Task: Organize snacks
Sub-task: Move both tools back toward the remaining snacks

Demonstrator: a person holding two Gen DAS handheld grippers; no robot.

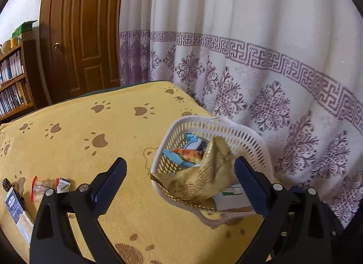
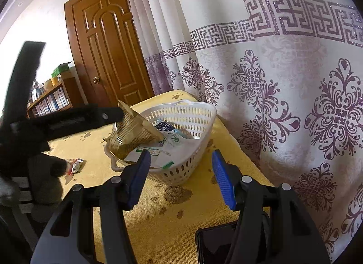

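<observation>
A white slotted basket stands on the yellow paw-print cloth near the curtain, with several packets inside. A gold snack bag leans over its near rim, half in and half out. My left gripper is open wide around that bag, and neither pad presses on it. In the right wrist view the same basket holds the gold bag, with one black finger of the left gripper beside it. My right gripper hangs open and empty just short of the basket.
Loose snacks lie on the cloth at the left: a small clear wrapped pack and a blue-and-white packet. Another wrapper lies left of the basket. A dark phone sits at the near edge. The curtain hangs close on the right.
</observation>
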